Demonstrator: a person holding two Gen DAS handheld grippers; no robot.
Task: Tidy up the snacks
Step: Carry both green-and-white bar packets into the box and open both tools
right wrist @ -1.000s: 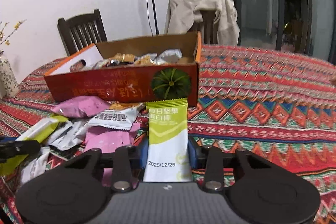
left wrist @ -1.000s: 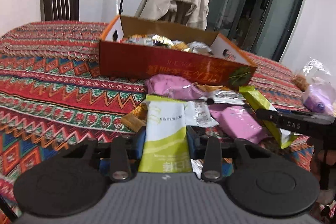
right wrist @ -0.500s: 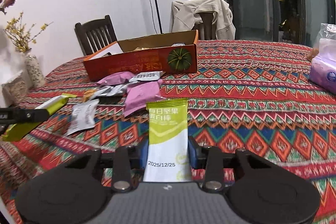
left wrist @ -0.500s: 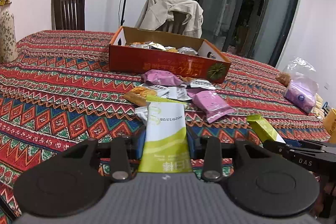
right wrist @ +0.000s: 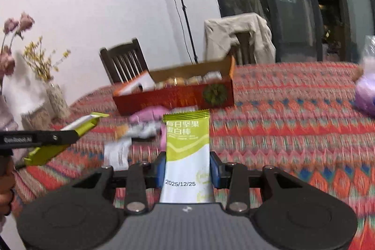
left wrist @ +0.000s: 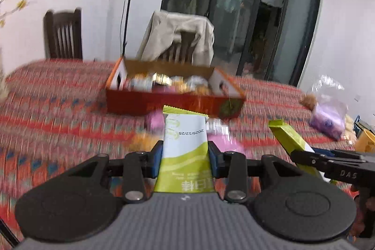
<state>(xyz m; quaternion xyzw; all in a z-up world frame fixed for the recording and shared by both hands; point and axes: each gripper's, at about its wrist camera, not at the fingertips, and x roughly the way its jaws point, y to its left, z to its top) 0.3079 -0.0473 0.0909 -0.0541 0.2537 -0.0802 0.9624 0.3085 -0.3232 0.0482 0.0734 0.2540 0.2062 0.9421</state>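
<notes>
Two packets (left wrist: 185, 151) (right wrist: 187, 156) seemingly between jaws.

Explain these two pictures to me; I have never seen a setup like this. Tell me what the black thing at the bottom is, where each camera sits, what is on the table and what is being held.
No robot here: a person holds a two-finger tool in each hand, each with a camera looking along its fingers. The black shape at the bottom is that tool's own body.

One picture comes from the left tool, the other from the right tool. Each is shut on a green-and-white snack bar: the left bar, the right bar.

On the patterned tablecloth stands an open red cardboard box holding wrapped snacks, with loose pink packets and other wrappers before it. The view is blurred, so details are unclear.
</notes>
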